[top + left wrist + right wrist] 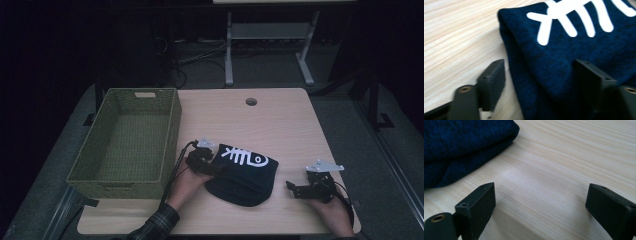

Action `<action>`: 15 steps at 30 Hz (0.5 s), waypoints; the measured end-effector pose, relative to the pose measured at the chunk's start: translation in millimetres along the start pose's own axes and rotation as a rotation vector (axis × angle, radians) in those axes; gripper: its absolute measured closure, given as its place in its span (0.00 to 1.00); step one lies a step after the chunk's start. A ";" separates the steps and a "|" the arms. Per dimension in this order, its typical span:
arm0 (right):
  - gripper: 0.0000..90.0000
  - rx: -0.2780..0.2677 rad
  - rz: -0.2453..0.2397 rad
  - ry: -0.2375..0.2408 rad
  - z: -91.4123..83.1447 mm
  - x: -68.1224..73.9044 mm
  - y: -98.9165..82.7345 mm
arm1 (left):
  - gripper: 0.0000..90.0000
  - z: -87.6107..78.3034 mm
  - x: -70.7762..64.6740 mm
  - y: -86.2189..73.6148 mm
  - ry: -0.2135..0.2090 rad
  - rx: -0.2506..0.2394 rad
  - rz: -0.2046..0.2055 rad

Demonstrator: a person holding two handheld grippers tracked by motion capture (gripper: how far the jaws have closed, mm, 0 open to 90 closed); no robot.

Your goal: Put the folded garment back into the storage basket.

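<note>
Counter point(280, 120): pale wood-grain top with a round hole near its far edge; it carries everything listed below.

Basket point(170, 135): green woven, rectangular, with handle slots in the end walls. It stands on the counter's left part and overhangs the left edge. Nothing lies in it.

Hat point(242, 175): dark blue knit with a white fish-skeleton print on top. It lies flat on the counter, near the front edge and about midway across, just right of the basket but not touching it.

Left gripper point(212, 167): held in the person's left hand, which enters from the bottom with a plaid sleeve. It sits at the hat's left edge, between basket and hat. In the left gripper view its jaws stand apart and straddle the folded rim of the hat point(564, 62): one jaw over bare counter point(456, 37), the other over the knit. The pads do not press on the cloth.

Right gripper point(295, 189): held in the person's right hand near the front right corner, pointing left toward the hat, near it but apart. In the right gripper view its jaws stand wide apart over bare counter point(564, 170), with the hat point(461, 142) ahead at upper left.
</note>
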State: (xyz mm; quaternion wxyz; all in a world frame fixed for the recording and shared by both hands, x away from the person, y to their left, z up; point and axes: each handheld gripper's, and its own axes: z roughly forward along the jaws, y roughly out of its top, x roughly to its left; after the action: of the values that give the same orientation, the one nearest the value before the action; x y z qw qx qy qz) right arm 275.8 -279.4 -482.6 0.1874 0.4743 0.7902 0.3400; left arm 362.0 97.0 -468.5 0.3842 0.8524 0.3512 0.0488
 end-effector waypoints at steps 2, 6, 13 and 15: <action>0.10 0.000 0.000 0.000 0.0 0.0 0.0 | 0.42 -0.6 -0.2 -0.8 -0.035 -0.004 0.007; 0.10 -0.001 -0.002 0.001 0.0 0.0 0.0 | 0.58 -0.5 0.0 -1.6 -0.073 -0.007 0.003; 0.11 -0.002 -0.004 0.003 -0.1 0.1 -0.1 | 0.70 -0.7 0.7 -2.0 -0.116 0.001 0.006; 0.11 -0.001 -0.004 0.003 -0.1 0.0 0.0 | 0.73 -1.2 -0.8 -1.1 -0.111 0.005 0.023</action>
State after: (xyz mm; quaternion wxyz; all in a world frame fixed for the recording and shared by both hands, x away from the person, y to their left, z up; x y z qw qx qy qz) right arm 275.7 -279.4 -482.6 0.1872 0.4719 0.7912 0.3408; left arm 360.3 97.7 -468.2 0.4005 0.8587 0.3198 0.0052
